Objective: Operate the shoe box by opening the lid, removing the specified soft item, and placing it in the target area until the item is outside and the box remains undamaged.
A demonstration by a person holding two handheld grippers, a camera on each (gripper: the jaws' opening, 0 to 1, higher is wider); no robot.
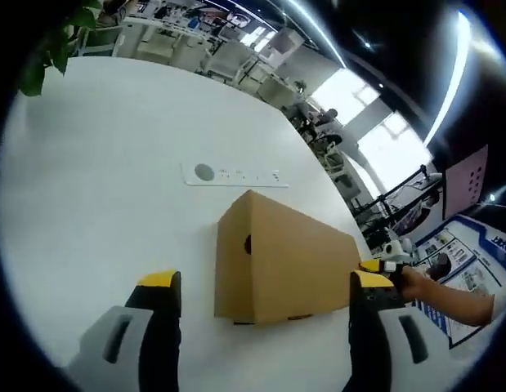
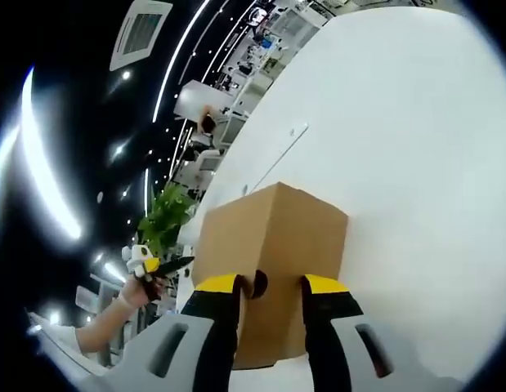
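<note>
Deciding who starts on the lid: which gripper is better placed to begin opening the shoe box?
Probably the right gripper: its jaws stand close against the end of the shoe box, either side of the round hole. The left gripper is open wide and set back, with bare table before it.

My left view looks along the white table (image 1: pixel 114 163) at the closed brown cardboard box (image 1: pixel 277 261), near. My right view faces its opposite end, closer.

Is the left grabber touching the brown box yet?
Apart. In the left gripper view, the left gripper has its jaws spread wide, and white table shows between the left jaw and the cardboard box.
</note>
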